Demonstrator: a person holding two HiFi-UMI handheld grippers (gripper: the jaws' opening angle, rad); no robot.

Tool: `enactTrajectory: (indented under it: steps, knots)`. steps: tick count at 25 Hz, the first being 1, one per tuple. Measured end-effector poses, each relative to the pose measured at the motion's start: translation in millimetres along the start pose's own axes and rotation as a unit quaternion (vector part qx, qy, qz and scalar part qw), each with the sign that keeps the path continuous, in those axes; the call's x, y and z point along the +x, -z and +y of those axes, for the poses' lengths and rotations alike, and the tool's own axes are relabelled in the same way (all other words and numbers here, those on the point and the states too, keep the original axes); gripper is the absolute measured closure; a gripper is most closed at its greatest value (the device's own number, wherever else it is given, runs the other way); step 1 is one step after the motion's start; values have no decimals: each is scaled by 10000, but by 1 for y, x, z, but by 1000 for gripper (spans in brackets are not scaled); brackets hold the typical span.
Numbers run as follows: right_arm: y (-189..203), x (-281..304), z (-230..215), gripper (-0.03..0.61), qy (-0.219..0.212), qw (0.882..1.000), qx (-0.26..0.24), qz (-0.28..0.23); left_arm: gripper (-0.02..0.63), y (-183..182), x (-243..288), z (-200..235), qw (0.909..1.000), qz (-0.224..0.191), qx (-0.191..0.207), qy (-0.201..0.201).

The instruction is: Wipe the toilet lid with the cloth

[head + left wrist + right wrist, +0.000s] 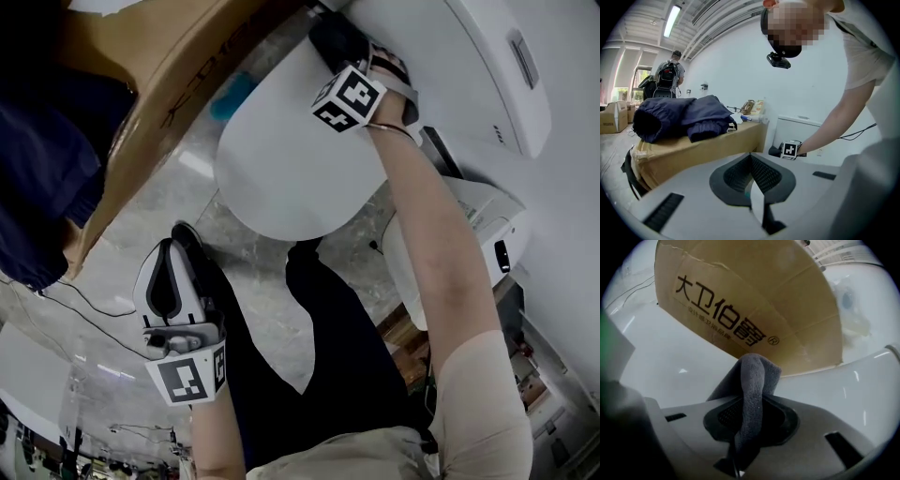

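The white toilet lid (281, 169) lies closed in the upper middle of the head view. My right gripper (342, 58) is at the lid's far edge near the tank, shut on a dark grey cloth (336, 39). In the right gripper view the cloth (752, 390) hangs folded between the jaws of the right gripper (746, 425), just above the lid's white surface (834, 385). My left gripper (178, 248) hangs low at the left over the floor, well away from the lid. In its own view the left gripper (751, 177) has its jaws together with nothing in them.
A large cardboard box (159, 84) stands close beside the toilet at the left, with a dark blue jacket (37, 169) on top. The white tank (469, 66) is behind the lid. A person with a backpack (670, 75) stands far off.
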State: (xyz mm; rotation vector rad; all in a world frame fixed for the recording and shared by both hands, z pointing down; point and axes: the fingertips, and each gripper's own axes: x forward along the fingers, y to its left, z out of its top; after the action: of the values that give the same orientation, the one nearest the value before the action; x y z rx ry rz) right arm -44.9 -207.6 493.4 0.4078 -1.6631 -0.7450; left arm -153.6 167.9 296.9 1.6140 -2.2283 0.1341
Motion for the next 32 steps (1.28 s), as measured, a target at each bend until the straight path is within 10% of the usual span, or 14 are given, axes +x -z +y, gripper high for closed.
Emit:
enactTrajectory:
  steps: [6, 32]
  knots:
    - [-8, -2, 24, 517, 62, 9962, -856, 114, 598, 5, 0, 10, 10000, 40, -90, -6]
    - [-112, -147, 241, 516, -1446, 9865, -759, -156, 598, -11, -33, 44, 9966, 14, 118, 813]
